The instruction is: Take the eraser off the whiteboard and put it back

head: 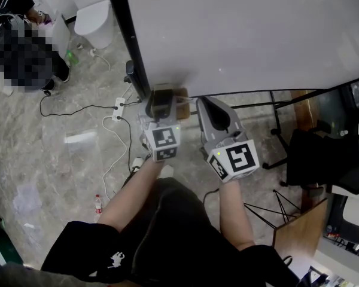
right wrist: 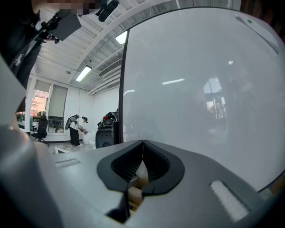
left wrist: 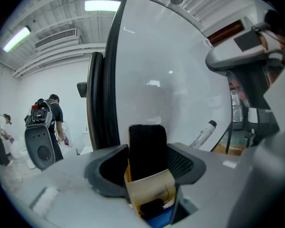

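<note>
Left gripper (left wrist: 146, 150) clamps the eraser (left wrist: 147, 139) upright between its fingers (left wrist: 183, 163), close by the whiteboard (left wrist: 171, 70); right gripper (right wrist: 142, 144) clenched, empty.

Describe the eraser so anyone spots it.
On the large white whiteboard, follow the black left frame post down. In the left claw sits the tan block eraser; its black felt face sets it apart from the slim white marker.

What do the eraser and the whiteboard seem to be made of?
The eraser: its black face looks like felt or woven fabric, matt and finely ribbed; the tan body below is smooth, perhaps wood or plastic. The whiteboard: a glossy white panel, probably coated metal or melamine, since ceiling lights reflect in it. Its dark edge frame could be metal or plastic.
</note>
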### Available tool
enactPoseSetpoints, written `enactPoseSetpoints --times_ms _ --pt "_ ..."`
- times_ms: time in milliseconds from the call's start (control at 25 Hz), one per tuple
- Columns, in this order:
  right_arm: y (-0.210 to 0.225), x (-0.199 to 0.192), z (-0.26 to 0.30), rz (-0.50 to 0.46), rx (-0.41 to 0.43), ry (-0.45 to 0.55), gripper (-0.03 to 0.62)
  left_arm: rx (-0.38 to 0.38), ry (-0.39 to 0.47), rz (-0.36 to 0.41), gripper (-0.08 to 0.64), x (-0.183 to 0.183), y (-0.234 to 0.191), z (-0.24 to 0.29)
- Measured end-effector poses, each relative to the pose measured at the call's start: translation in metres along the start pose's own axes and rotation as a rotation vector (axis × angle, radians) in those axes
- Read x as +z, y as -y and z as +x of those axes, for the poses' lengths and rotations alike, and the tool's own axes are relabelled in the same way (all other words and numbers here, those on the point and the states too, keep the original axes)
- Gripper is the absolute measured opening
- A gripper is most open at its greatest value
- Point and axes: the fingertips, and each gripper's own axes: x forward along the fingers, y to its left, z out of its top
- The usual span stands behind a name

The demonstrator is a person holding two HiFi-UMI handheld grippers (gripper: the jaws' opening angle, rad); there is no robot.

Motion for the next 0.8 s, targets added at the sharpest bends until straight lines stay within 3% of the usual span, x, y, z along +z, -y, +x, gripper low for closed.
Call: enactPoseSetpoints --times_ms 800 --pt "-0.013 0.008 -0.006 -0.005 -0.018 0.029 0.009 -0.045 0.073 -0.014 0.242 0.021 -0.006 -0.023"
